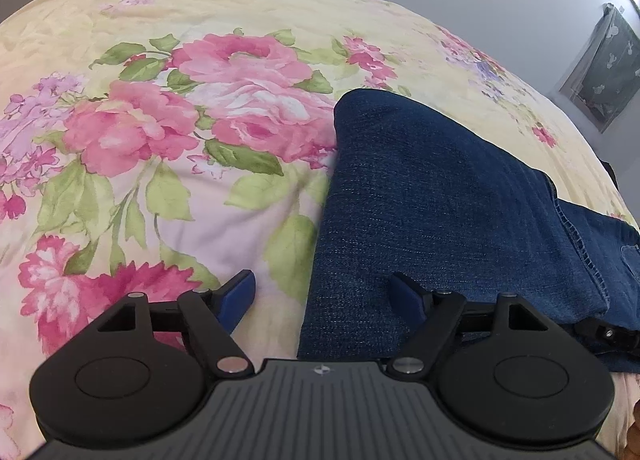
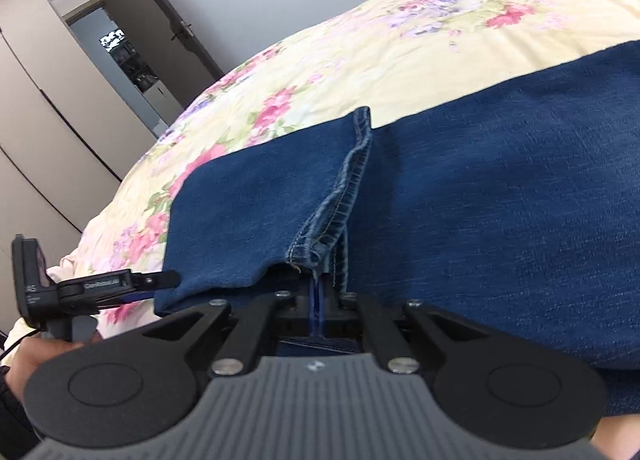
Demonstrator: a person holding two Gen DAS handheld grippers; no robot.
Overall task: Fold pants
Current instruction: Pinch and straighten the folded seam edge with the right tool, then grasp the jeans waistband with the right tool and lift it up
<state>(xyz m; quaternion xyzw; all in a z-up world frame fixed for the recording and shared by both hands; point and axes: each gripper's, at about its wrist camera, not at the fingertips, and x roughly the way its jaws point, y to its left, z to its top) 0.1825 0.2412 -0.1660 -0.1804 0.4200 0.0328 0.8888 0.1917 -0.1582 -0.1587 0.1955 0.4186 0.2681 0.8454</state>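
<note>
Jeans lying on the floral bed.
I'm clamping my right gripper on the pants hem; my left gripper is hanging spread over their edge.

pants on bedspread | door behind bed

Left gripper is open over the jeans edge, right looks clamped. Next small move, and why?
Probably close the left gripper on the jeans. Its fingers stand apart astride the denim's near edge, one over the floral bedspread, one on the cloth. The right gripper is already shut on the hem, so a second grip would let both lift the fold together.
</note>
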